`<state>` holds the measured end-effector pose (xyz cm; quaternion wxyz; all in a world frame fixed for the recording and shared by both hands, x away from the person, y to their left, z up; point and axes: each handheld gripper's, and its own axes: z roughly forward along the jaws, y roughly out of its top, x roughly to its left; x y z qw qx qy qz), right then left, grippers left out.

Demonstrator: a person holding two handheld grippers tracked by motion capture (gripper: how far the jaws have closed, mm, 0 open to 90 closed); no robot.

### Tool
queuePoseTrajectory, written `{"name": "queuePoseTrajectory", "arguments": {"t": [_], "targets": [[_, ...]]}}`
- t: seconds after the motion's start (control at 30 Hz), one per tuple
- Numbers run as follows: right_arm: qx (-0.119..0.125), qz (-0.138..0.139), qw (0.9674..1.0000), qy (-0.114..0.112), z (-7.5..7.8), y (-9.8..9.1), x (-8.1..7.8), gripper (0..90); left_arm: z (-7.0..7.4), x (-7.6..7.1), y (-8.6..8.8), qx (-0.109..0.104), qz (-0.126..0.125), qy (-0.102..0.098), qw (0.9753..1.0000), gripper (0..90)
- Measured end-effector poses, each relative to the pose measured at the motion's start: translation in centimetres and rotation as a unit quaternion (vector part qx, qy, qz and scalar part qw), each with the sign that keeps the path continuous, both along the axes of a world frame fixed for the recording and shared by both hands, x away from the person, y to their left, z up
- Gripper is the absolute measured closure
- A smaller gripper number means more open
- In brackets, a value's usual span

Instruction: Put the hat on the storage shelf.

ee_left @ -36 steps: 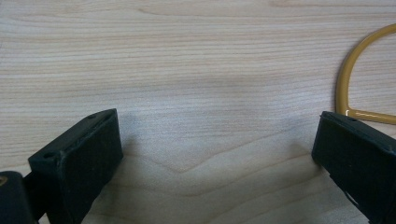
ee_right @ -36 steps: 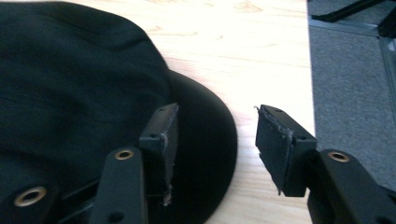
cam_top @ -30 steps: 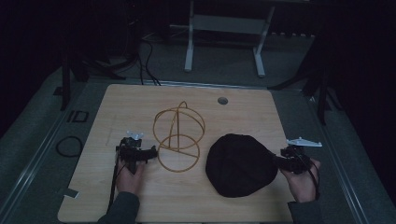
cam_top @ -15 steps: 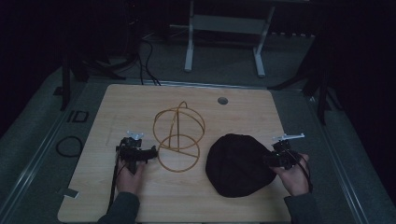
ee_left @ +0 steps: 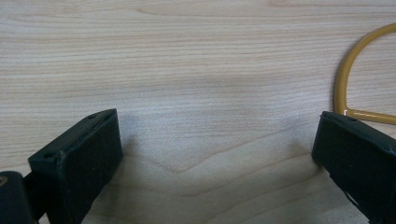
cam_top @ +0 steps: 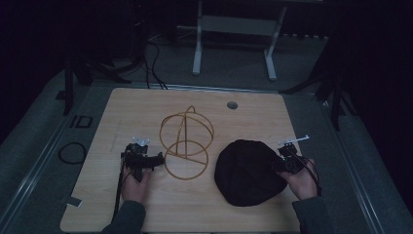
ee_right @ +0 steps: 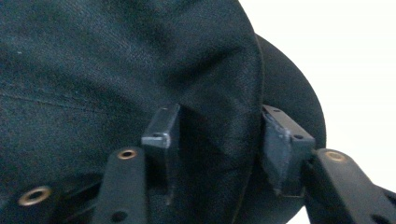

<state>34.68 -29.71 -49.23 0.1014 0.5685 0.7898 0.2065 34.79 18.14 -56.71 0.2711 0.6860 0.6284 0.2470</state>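
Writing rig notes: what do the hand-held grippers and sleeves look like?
Both the left hand-held gripper and the right hand-held gripper are black, with blocky black jaws. Each carries a pale grey plate on top. A dark cable trails from the left one. Sleeves are dark grey.

Left gripper (cam_top: pixel 155 159): I hold it low over the table, jaws spread wide. Right gripper (ee_right: pixel 217 140): jaws closed on black fabric (a fold between them), my hand (cam_top: pixel 301 176) behind.

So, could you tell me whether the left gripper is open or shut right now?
Open. The left gripper has its jaws spread wide over bare wooden table, nothing between them; the yellow wire stand lies just beside one jaw.
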Motion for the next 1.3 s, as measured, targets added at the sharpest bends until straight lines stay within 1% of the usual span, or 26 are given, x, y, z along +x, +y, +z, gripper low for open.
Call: {"name": "queuePoseTrajectory", "arguments": {"t": [0.13,0.2,0.27,0.37,0.5,0.6,0.67,1.0,1.3], "targets": [[-0.019,-0.001,0.9998,0.006,0.1,-0.1,0.2,68.7,0.0,0.0,0.0,0.000,0.000,0.000,1.0000,1.2],[-0.024,0.000,0.9996,0.012,0.2,0.0,0.4,71.6,0.0,0.0,0.0,0.000,0.000,0.000,1.0000,1.2],[-0.028,0.002,0.9995,0.018,0.3,0.0,0.5,73.3,0.0,0.0,0.0,0.000,0.000,0.000,1.0000,1.2],[-0.032,-0.003,0.9989,0.035,0.4,0.1,0.9,75.1,0.0,0.0,0.0,0.000,0.000,0.000,1.0000,1.2],[-0.042,-0.002,0.9976,0.055,0.6,0.3,1.4,76.4,0.0,0.0,0.0,0.000,0.000,0.000,1.0000,1.2],[-0.046,-0.007,0.9969,0.064,0.8,0.3,1.7,77.4,0.0,0.0,0.0,0.000,0.000,0.000,1.0000,1.2],[-0.039,-0.011,0.9965,0.073,1.0,0.0,2.0,78.0,0.0,0.0,0.0,0.000,0.000,0.000,1.0000,1.2],[-0.016,-0.003,0.9955,0.093,1.3,-0.8,2.6,78.3,0.0,0.0,0.0,0.000,0.000,0.000,1.0000,1.2],[0.001,-0.004,0.9950,0.100,1.4,-1.0,3.0,78.4,0.0,0.0,0.0,0.000,0.000,0.000,1.0000,1.2]]}}
